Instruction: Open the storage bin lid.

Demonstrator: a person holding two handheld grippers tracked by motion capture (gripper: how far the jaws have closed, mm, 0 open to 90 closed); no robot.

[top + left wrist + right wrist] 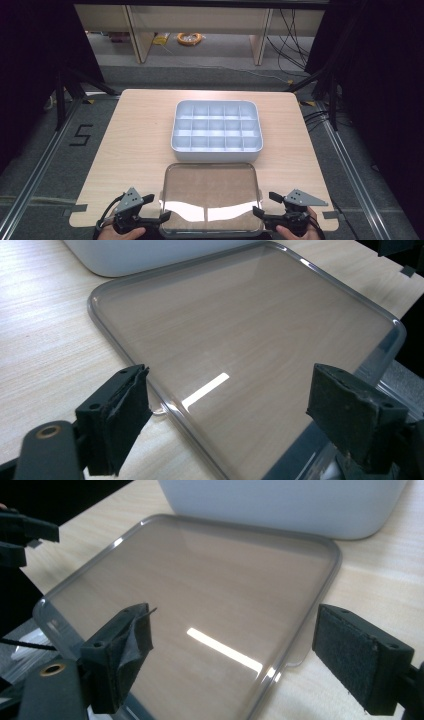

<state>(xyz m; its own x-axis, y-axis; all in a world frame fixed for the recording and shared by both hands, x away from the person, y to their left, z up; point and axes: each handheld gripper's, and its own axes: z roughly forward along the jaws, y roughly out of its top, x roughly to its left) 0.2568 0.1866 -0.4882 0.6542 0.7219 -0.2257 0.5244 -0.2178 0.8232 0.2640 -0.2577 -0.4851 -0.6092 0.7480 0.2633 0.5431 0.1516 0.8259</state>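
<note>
The high view looked down from above the table's [135, 145] near side, while both gripper views sat close, facing inward over the shared clear lid [210, 190].

Clear, glossy plastic lid [210, 197] with smooth surface and bright glare streaks, lying on matt pale wood-grain table [135, 140]. Behind lid, smooth matt pale grey plastic compartment tray [216, 127]. Beside lid's near corners, black matt gripper pads [120, 415], rough and frayed at edges.

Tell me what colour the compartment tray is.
Pale grey-white compartment tray, seen best in the high view.
</note>
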